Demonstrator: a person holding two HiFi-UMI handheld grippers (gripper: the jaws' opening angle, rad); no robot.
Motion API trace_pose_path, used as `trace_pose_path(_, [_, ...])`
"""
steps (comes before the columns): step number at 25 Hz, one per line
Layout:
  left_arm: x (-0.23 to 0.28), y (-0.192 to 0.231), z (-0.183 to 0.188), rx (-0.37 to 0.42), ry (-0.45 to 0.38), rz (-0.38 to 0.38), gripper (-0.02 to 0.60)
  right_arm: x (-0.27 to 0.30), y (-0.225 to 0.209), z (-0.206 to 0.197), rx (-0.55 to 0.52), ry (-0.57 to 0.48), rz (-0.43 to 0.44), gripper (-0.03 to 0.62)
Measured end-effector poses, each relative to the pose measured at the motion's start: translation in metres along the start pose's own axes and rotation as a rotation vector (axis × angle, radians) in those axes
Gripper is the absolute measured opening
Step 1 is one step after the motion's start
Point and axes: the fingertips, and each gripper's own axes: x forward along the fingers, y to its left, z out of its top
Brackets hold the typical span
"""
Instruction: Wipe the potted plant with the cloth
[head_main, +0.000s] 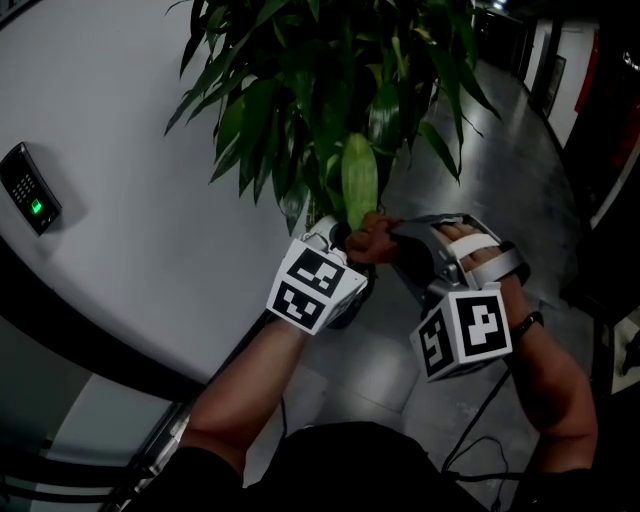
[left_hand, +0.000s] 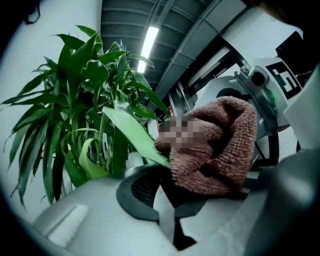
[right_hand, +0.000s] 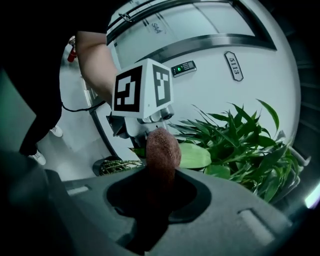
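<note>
The potted plant (head_main: 330, 90) has long dark green leaves and stands by a curved white wall. One paler, broad leaf (head_main: 360, 180) hangs toward me. My left gripper (head_main: 340, 235) is shut on that leaf's tip; in the left gripper view the leaf (left_hand: 132, 132) runs down into its nearly closed jaws (left_hand: 167, 180). My right gripper (head_main: 402, 238) is shut on a brown fluffy cloth (head_main: 372, 243), which sticks up from its jaws (right_hand: 160, 195). The cloth (right_hand: 162, 152) rests against the held leaf (right_hand: 196, 156), right beside the left gripper. The dark pot (right_hand: 112, 166) sits low, partly hidden.
A keypad (head_main: 28, 187) is mounted on the white wall (head_main: 130, 240) to the left. A door plate (right_hand: 233, 66) hangs above the plant. A black cable (head_main: 475, 420) runs over the grey floor. The person's shoes (right_hand: 37, 157) stand behind the left arm.
</note>
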Motion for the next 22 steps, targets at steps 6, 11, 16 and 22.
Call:
trace_pose_path(6, [-0.003, -0.004, 0.005, -0.017, -0.017, -0.018, 0.018, -0.020, 0.021, 0.004, 0.045, -0.014, 0.029, 0.071])
trace_pose_path(11, [-0.002, -0.004, 0.005, -0.037, -0.030, -0.036, 0.017, -0.033, 0.039, 0.003, 0.071, -0.024, 0.051, 0.071])
trace_pose_path(16, [-0.002, -0.002, 0.006, -0.033, -0.026, -0.033, 0.017, -0.045, 0.044, 0.002, 0.082, -0.030, 0.065, 0.071])
trace_pose_path(22, [0.001, 0.004, 0.008, -0.038, -0.028, -0.025, 0.017, -0.060, 0.010, 0.003, 0.125, -0.073, -0.013, 0.071])
